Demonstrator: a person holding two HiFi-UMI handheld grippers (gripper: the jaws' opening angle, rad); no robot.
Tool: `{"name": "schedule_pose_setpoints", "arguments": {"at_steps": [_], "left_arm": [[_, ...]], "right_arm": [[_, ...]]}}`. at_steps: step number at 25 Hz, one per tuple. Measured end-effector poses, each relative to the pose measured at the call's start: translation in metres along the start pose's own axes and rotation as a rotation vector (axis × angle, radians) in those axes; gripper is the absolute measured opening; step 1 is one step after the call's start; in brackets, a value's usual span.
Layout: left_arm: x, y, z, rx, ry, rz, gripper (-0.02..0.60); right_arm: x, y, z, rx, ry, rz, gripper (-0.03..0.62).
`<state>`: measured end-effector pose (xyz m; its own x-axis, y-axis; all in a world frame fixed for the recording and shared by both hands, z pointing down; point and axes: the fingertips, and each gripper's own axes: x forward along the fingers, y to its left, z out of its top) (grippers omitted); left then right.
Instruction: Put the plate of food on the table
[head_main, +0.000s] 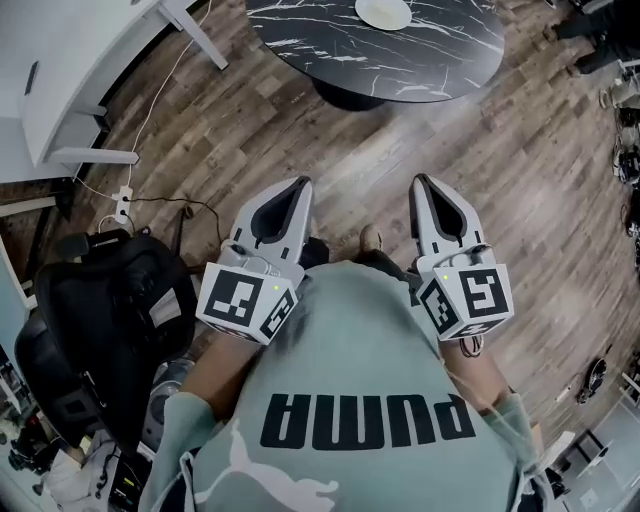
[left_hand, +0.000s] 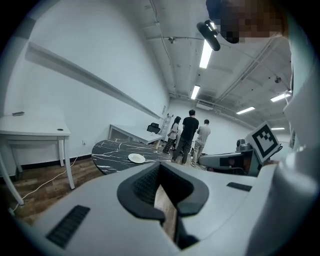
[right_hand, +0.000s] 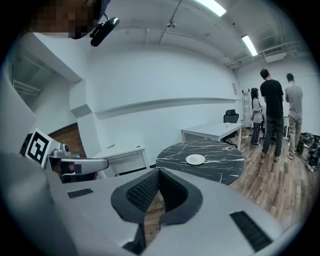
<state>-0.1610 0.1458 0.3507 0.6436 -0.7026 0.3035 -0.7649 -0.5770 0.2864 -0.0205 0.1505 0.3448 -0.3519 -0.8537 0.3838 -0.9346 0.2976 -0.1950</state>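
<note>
While the person stood on the wood-plank floor (head_main: 540, 200), both grippers were held close to the chest w/ tongs pointing fwd toward the round black marble surface (head_main: 430, 60). The left gripper (head_main: 297, 185) had its tongs pressed together at the tips w/ nothing betw. them; in its own view only a thin slit of floor showed through. The right gripper (head_main: 420, 182) was the same: tongs closed, empty. The white plate (head_main: 383, 12) sat on the marble surface, well apart from both grippers. Whether it carried food was too small to tell. A black chair (head_main: 110, 300) stood at the person's left, and a white desk (head_main: 60, 90) was beyond it by the wall. Three people (left_hand: 190, 135) stood in the bkgd past the surface.
</note>
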Motion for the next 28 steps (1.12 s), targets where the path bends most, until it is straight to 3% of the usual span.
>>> {"name": "schedule_pose_setpoints", "arguments": {"at_steps": [5,10,18,24,28], "left_arm": [[0.024,-0.052,-0.012,0.037,0.031,-0.015,0.006],[0.036,-0.088,-0.033,0.023,0.067,0.022,0.006],[0.043,-0.099,-0.052,0.008,0.039,0.144,0.006],[0.049,-0.130,-0.054,0.044,0.039,0.133,0.006],[0.049,-0.130,-0.055,0.037,0.024,0.148,0.006]], "right_arm": [[-0.029,-0.039,-0.014,0.026,0.004,0.009,0.009],[-0.054,-0.072,-0.026,0.006,0.008,0.026,0.009],[-0.069,-0.098,-0.053,-0.008,0.012,0.065,0.009],[-0.074,-0.104,-0.042,-0.044,-0.013,0.074,0.008],[-0.074,-0.106,-0.039,-0.056,-0.028,0.072,0.008]]}}
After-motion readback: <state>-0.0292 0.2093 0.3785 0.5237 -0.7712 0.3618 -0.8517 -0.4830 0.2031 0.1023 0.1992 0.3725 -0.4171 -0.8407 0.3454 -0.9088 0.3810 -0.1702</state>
